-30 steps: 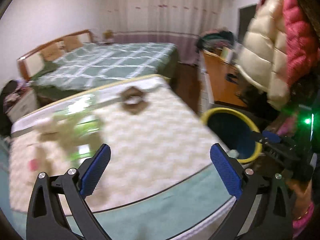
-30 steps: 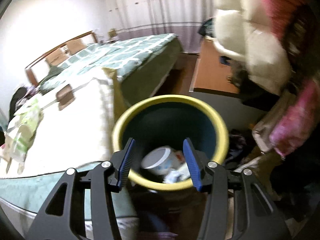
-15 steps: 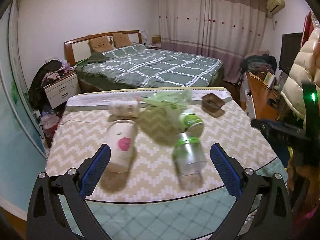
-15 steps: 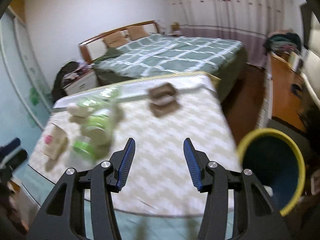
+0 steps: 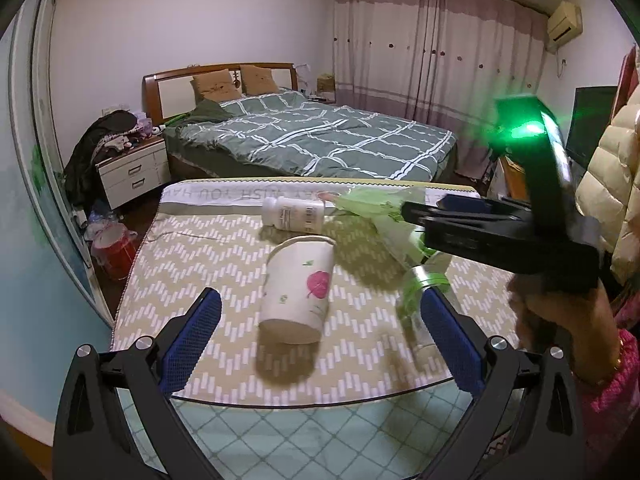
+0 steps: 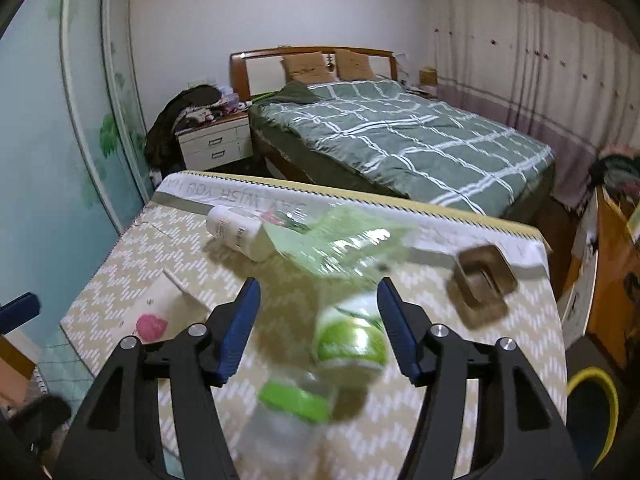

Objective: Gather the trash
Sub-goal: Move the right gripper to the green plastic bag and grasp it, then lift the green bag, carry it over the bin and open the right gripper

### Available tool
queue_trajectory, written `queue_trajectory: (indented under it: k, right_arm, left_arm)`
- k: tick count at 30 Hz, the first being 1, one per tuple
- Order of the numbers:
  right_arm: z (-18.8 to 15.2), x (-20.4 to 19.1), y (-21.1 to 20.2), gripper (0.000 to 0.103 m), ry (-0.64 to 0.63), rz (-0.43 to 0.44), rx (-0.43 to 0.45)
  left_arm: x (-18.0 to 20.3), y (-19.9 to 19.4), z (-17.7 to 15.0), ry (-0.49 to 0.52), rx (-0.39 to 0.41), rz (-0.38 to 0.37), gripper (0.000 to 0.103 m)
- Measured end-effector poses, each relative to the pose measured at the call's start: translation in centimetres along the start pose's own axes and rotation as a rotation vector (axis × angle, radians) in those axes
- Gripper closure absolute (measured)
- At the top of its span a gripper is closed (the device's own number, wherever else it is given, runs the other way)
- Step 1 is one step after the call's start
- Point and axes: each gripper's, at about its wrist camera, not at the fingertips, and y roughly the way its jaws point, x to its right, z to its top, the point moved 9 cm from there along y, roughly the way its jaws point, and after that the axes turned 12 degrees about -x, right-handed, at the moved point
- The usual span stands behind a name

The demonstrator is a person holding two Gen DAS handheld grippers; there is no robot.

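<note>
Trash lies on the chevron-patterned table (image 5: 192, 264): a paper cup (image 5: 298, 284) on its side, a white bottle (image 5: 294, 216), a crumpled green plastic bag (image 5: 372, 208) and a clear bottle with a green label (image 5: 420, 300). My left gripper (image 5: 320, 344) is open just short of the cup and holds nothing. My right gripper (image 6: 318, 328) hovers over the green-labelled bottles (image 6: 352, 340) with its jaws opening; the pads touch nothing. From the left wrist view, the right gripper (image 5: 460, 224) reaches in from the right, held by a hand (image 5: 560, 320).
A small brown box (image 6: 480, 280) sits at the table's far right. The yellow-rimmed bin (image 6: 592, 408) stands on the floor right of the table. Behind are a green-quilted bed (image 5: 320, 140), a nightstand (image 5: 132, 172) and curtains.
Both views have swung left from the bin onto the table's trash. The right gripper has come in over the bottles and its jaws stand wider. The left gripper stays open.
</note>
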Motion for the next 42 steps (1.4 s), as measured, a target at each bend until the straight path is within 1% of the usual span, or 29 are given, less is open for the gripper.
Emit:
queue_trajectory:
  k: [2, 6, 10, 11, 12, 14, 15, 17, 19, 28, 36, 42]
  right_arm:
    - [0.8, -0.5, 1.0, 0.045, -0.038, -0.03, 0.0]
    - [1.7, -1.1, 3.2, 0.045, -0.088, -0.091, -0.042]
    - [1.5, -0.4, 4.8, 0.045, -0.097, -0.145, -0.068]
    - [1.5, -0.2, 4.9, 0.048, -0.095, -0.146, -0.067]
    - [1.5, -0.1, 5.0, 0.053, -0.093, -0.143, -0.065]
    - [1.4, 0.2, 5.1, 0.082, -0.081, -0.12, -0.072]
    - [1.4, 0.4, 5.0, 0.085, -0.068, -0.097, -0.071]
    - [1.5, 0.7, 4.7, 0.094, -0.059, -0.087, -0.063]
    - [1.6, 0.9, 4.1, 0.098, -0.049, -0.077, -0.045]
    - [2.0, 2.9, -0.7, 0.099, 0.028, -0.03, 0.049]
    - [0.3, 5.1, -5.3, 0.101, 0.103, -0.009, 0.119]
    - [-2.0, 7.3, -8.5, 0.102, 0.161, -0.008, 0.155]
  left_arm:
    - [-0.4, 0.1, -0.2, -0.011, -0.005, 0.001, 0.005]
    - [-0.8, 0.6, -0.5, -0.025, -0.014, 0.001, 0.005]
    - [-0.6, 0.8, -0.7, -0.022, -0.019, -0.006, 0.005]
    - [-0.5, 0.9, -0.7, -0.019, -0.02, -0.007, 0.005]
    - [-0.5, 0.9, -0.8, -0.018, -0.021, -0.008, 0.005]
    - [-0.3, 1.0, -0.8, -0.014, -0.024, -0.01, 0.005]
    - [-0.2, 1.1, -0.9, -0.013, -0.026, -0.012, 0.005]
    - [0.0, 1.3, -1.0, -0.01, -0.03, -0.016, 0.005]
    - [0.2, 1.3, -1.0, -0.007, -0.032, -0.016, 0.005]
    - [1.3, 0.9, -1.0, 0.012, -0.03, -0.032, 0.005]
    - [3.6, 0.6, -1.3, 0.049, -0.035, -0.059, 0.005]
    - [5.4, 0.2, -1.4, 0.082, -0.032, -0.079, 0.005]
